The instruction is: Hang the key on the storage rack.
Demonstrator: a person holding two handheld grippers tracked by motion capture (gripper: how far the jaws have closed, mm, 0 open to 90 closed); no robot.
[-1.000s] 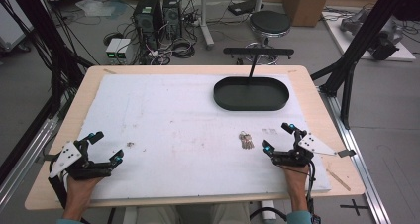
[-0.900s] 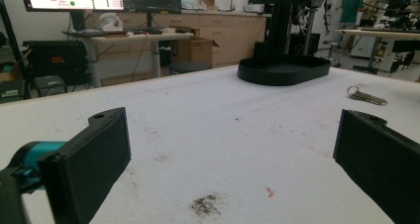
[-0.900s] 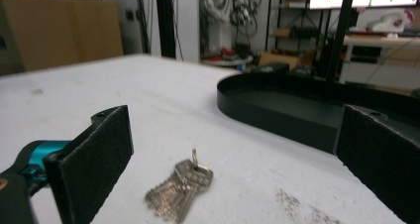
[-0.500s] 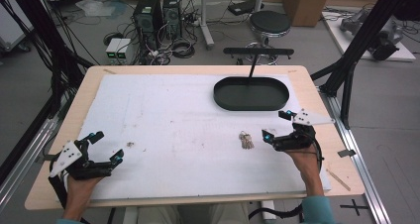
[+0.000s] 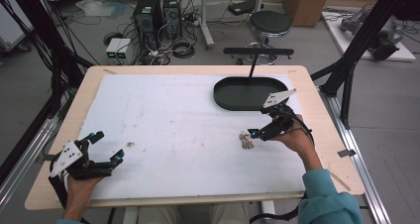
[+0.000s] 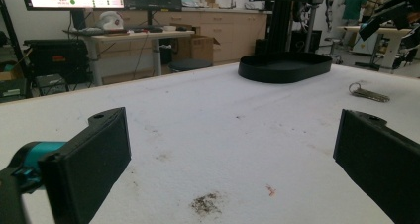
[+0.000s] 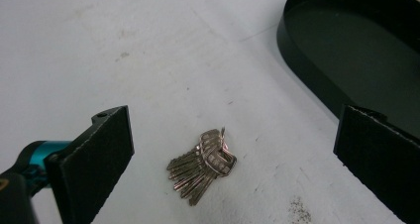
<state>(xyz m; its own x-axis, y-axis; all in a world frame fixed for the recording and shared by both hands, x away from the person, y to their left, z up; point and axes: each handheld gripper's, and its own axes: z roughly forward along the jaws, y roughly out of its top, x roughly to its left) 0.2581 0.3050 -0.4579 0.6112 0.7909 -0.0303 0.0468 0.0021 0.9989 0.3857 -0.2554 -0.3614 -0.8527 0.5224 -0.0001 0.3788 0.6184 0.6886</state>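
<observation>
A bunch of silver keys (image 5: 245,140) on a ring lies on the white mat, right of centre. My right gripper (image 5: 258,126) hovers just right of the bunch, tilted down toward it and open. In the right gripper view the keys (image 7: 203,165) lie on the mat between and slightly below the two spread black jaws, touching neither. A black oval tray (image 5: 233,101) stands empty behind the keys. My left gripper (image 5: 108,145) rests open near the front left corner with nothing between its jaws. From there, the keys (image 6: 369,93) and the tray (image 6: 285,66) appear far off.
A white mat (image 5: 173,115) covers most of the wooden table (image 5: 324,135). A small dark smudge (image 5: 131,144) marks the mat near the left gripper. A black stand (image 5: 257,53) rises behind the tray. Computers, cables and a stool sit on the floor beyond.
My right gripper has moved forward from the table's front right edge to just beside the keys and tipped down over them. The left gripper has stayed put.
</observation>
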